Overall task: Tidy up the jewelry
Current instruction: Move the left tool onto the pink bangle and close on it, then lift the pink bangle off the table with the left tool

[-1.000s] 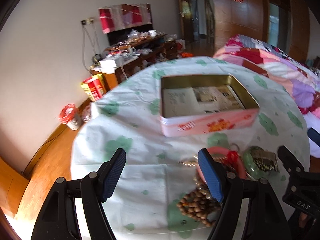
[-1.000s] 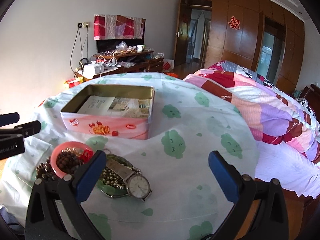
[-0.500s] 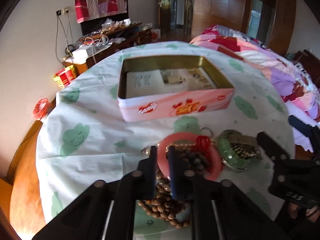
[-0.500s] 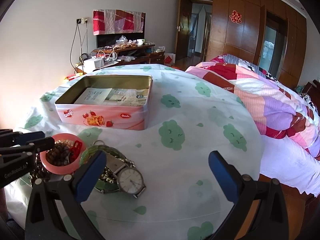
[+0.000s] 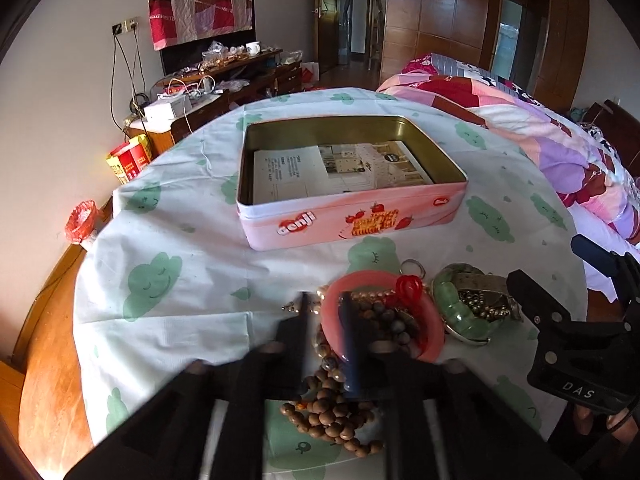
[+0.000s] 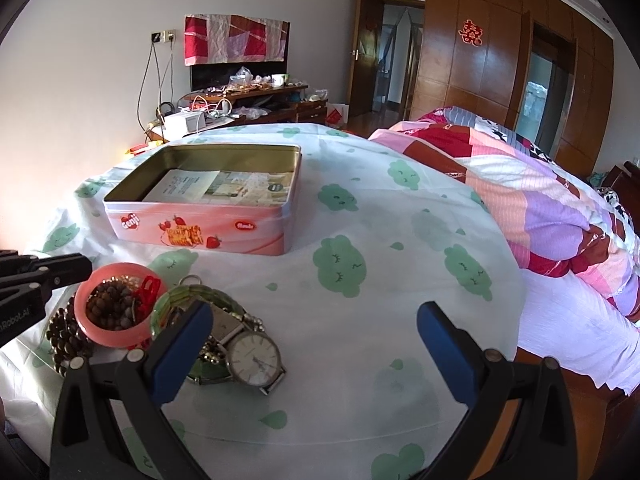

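left gripper (image 5: 325,322): jaws reopening astride pink bangle (image 5: 420,288) rim, 9 o'clock | stiff, slick, light | right gripper (image 6: 312,344): wide open, empty

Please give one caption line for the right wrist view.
Open right gripper above wristwatch and bangles, pink tin behind.

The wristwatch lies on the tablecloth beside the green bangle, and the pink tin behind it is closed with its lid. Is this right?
Not quite: the pink tin has no lid on it. It stands open, with printed paper inside, as the right wrist view shows. The wristwatch does lie on the tablecloth beside the green bangle.
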A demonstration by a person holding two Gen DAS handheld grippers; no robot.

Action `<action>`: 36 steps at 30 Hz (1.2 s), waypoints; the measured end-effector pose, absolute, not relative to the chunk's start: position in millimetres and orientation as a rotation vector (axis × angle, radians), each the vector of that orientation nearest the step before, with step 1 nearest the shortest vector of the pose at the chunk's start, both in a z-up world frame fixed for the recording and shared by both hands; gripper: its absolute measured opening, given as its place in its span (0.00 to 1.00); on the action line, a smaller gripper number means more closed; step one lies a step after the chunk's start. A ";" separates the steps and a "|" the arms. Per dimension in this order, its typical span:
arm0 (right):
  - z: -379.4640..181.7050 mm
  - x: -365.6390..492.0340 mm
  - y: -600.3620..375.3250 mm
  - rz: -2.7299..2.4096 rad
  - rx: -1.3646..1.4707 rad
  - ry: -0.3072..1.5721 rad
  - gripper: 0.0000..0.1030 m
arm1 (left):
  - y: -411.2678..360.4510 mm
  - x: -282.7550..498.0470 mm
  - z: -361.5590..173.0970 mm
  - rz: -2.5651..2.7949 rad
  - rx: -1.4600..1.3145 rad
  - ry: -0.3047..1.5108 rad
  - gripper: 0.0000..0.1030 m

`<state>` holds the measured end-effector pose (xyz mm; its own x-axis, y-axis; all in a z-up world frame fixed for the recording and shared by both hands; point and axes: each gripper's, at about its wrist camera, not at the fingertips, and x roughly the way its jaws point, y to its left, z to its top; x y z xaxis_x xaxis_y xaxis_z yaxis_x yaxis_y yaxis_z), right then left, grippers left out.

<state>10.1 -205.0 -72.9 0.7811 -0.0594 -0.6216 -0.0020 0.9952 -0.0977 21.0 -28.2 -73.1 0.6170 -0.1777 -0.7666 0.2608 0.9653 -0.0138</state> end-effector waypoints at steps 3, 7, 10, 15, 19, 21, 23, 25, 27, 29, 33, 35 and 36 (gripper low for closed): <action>-72.4 9.2 -204.0 -0.028 -0.100 0.670 1.00 | -26.0 19.9 -74.3 -0.235 0.101 0.860 0.58; -72.1 9.2 -203.6 -0.026 -0.100 0.669 1.00 | -21.3 21.9 -75.2 -0.236 0.084 0.863 0.58; -72.0 9.1 -201.6 -0.025 -0.107 0.670 1.00 | -19.3 24.3 -77.7 -0.237 0.073 0.874 0.50; -72.6 9.0 -197.8 -0.023 -0.122 0.668 1.00 | -25.2 26.6 -82.6 -0.270 0.091 0.892 0.25; -74.1 8.5 -196.7 -0.022 -0.131 0.667 1.00 | -33.6 27.2 -86.5 -0.295 0.116 0.901 0.23; -74.4 8.6 -196.9 -0.022 -0.131 0.668 1.00 | -33.1 27.6 -85.9 -0.302 0.115 0.893 0.12; -75.0 9.1 -197.3 -0.023 -0.127 0.671 1.00 | -30.2 26.6 -83.1 -0.306 0.100 0.888 0.11; -75.0 9.4 -198.8 -0.025 -0.120 0.673 1.00 | -25.7 24.6 -75.8 -0.312 0.077 0.863 0.11; -74.7 9.8 -200.3 -0.027 -0.115 0.673 1.00 | -21.6 21.5 -65.7 -0.323 0.059 0.831 0.10; -74.9 10.3 -201.4 -0.030 -0.113 0.673 1.00 | -18.4 18.3 -56.1 -0.327 0.050 0.800 0.10; -75.4 12.1 -204.5 -0.029 -0.112 0.675 1.00 | -11.8 15.1 -40.5 -0.325 0.015 0.756 0.10; -75.4 12.1 -204.2 -0.030 -0.114 0.673 1.00 | -9.5 12.5 -33.9 -0.319 0.012 0.726 0.10; -75.2 12.3 -205.2 -0.024 -0.114 0.671 1.00 | -9.0 11.0 -30.1 -0.316 0.014 0.708 0.10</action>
